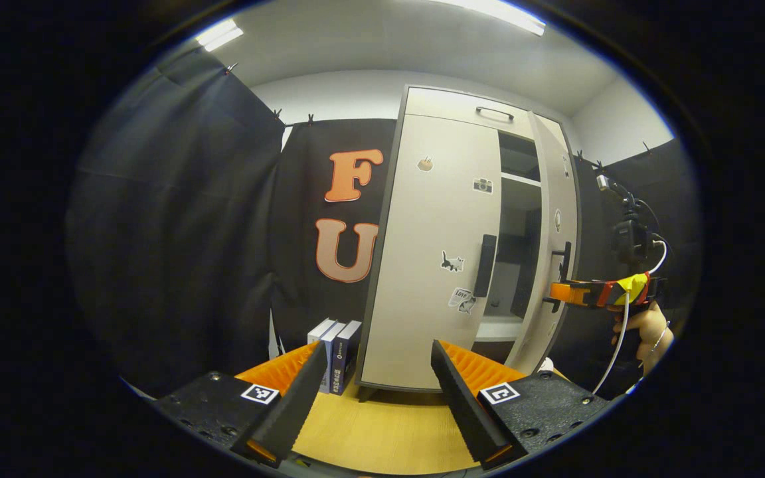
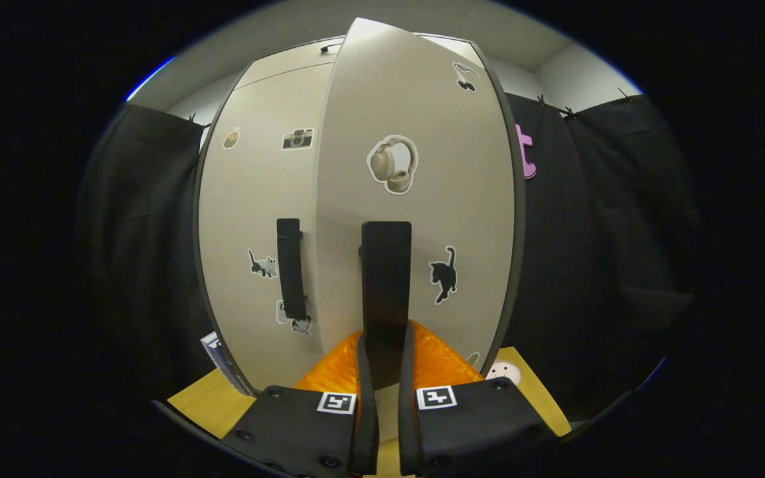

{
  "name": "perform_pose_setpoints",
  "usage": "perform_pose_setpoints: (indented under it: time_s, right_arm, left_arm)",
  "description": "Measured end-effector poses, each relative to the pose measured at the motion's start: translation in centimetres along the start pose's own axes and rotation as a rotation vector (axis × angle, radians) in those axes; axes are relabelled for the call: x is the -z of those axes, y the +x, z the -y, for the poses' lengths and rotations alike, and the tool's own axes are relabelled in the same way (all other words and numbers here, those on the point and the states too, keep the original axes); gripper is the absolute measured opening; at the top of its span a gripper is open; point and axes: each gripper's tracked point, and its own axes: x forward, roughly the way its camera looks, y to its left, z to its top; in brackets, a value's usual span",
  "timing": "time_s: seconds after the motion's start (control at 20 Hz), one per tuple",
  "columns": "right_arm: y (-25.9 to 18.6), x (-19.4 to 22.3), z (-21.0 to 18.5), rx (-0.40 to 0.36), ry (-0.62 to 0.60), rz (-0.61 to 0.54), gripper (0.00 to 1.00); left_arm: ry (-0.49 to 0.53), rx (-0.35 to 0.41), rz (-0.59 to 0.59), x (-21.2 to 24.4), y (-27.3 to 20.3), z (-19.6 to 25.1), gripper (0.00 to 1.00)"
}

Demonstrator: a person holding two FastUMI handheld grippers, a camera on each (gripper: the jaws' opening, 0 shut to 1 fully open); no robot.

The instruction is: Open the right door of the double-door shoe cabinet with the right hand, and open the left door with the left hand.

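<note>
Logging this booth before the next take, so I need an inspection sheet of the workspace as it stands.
Surface: wooden table, cabinet standing on it.
Job's things: right door ajar, left door closed.
Clutter: books beside cabinet; small round toy.
Grippers: right hand-held gripper shut on right door handle; left hand-held gripper open, apart from cabinet.
Cables: white cable under right gripper.
Surroundings: black cloth walls, ceiling lights.

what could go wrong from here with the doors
The right gripper is clamped low on the right door's handle; pulling off-axis might let the fingers slip off it. The right door is only partly swung out, so it could drift back if released now. The left gripper is open and far from the left door's handle; a hurried reach might bump the books beside the cabinet.
</note>
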Motion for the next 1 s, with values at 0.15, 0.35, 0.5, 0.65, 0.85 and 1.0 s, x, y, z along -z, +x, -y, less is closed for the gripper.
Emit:
perform_pose_setpoints:
  time_s: [0.15, 0.35, 0.5, 0.65, 0.85, 1.0]
  right_arm:
    - [-0.9, 0.1, 0.7, -0.012, -0.004, 0.000, 0.20]
    - [-1.6, 0.1, 1.5, -0.023, 0.005, 0.005, 0.20]
    - [-2.2, 0.2, 2.3, -0.027, 0.010, 0.004, 0.20]
    - [-3.0, 0.3, 3.4, -0.028, 0.013, 0.003, 0.19]
    - [-3.6, 0.5, 4.4, -0.015, 0.032, -0.011, 0.23]
    - [-3.9, 0.5, 5.0, -0.021, 0.033, -0.018, 0.18]
  left_arm:
    - [-0.001, 0.010, -0.006, 0.0, -0.1, 1.1, 0.92]
    - [0.012, 0.017, -0.003, -0.1, -0.1, 2.9, 0.95]
    - [0.008, 0.014, -0.003, -0.3, -0.2, 4.2, 0.95]
    - [0.016, 0.005, 0.005, -0.6, -0.2, 5.3, 0.95]
    - [0.011, -0.006, 0.013, -0.8, -0.1, 6.8, 0.95]
    - [0.006, -0.022, 0.018, -1.0, 0.1, 7.7, 0.95]
